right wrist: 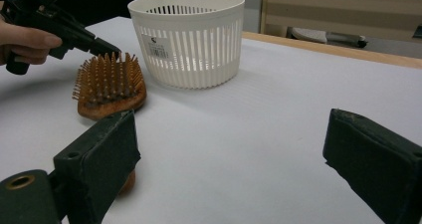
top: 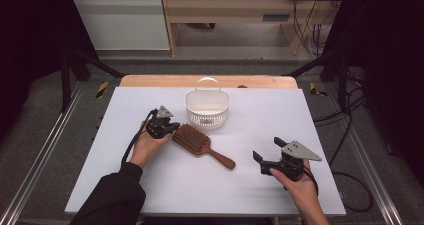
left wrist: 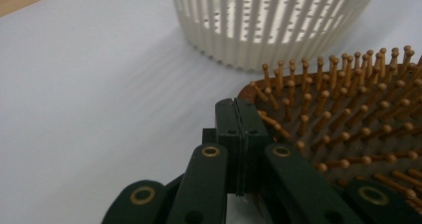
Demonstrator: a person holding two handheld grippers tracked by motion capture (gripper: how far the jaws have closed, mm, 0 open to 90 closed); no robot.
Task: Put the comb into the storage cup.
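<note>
– What's in hand?
– A brown wooden paddle hairbrush (top: 196,141), bristles up, lying flat just in front of the white slatted plastic basket (top: 207,110).
– Its handle?
– Pointing away from the basket.

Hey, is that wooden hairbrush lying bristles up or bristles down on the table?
Bristles up. The hairbrush lies flat on its back, its pins standing upward in both gripper views, beside the white basket.

Brown wooden hairbrush (top: 200,142); white slatted basket (top: 207,110); black tools; white table (top: 150,185).
</note>
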